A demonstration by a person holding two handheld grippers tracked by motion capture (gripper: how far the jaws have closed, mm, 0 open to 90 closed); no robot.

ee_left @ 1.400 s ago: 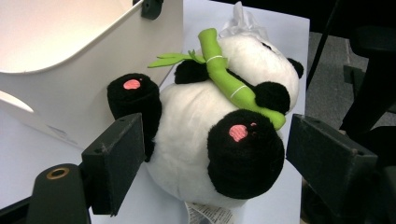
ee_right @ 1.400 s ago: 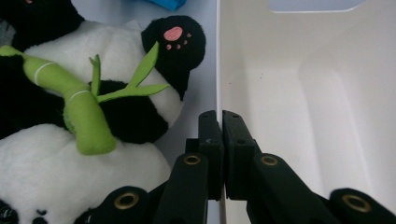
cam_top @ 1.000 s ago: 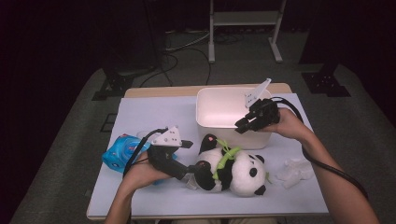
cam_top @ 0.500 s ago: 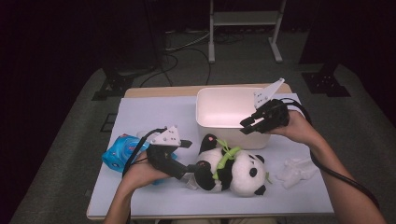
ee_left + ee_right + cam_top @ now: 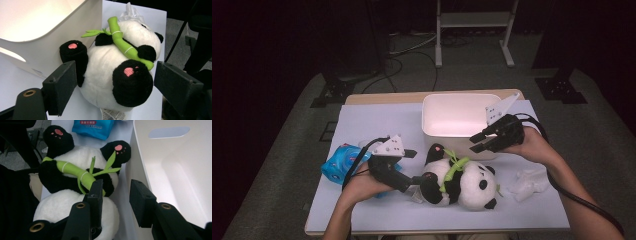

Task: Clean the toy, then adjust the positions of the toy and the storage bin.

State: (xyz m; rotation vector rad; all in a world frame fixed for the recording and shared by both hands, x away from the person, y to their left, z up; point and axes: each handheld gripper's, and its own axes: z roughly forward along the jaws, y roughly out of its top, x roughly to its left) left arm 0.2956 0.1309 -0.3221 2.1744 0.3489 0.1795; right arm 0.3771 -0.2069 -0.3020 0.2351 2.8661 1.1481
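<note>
Dark floor ringed the white desk [image 5: 362, 120]. Near its front edge the soft, light plush panda [image 5: 462, 181] probably suited a foot grip; left gripper [image 5: 113, 85] spread around it, right gripper [image 5: 113, 192] spread above.

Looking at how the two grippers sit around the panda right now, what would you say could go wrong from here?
The left gripper straddles only the panda's lower foot; lifted by that, the soft toy would probably dangle and might slip out. The panda lies close against the white bin, so pulling it could nudge the bin. The right gripper hangs open at the bin's near wall and may knock it when it drops.
</note>
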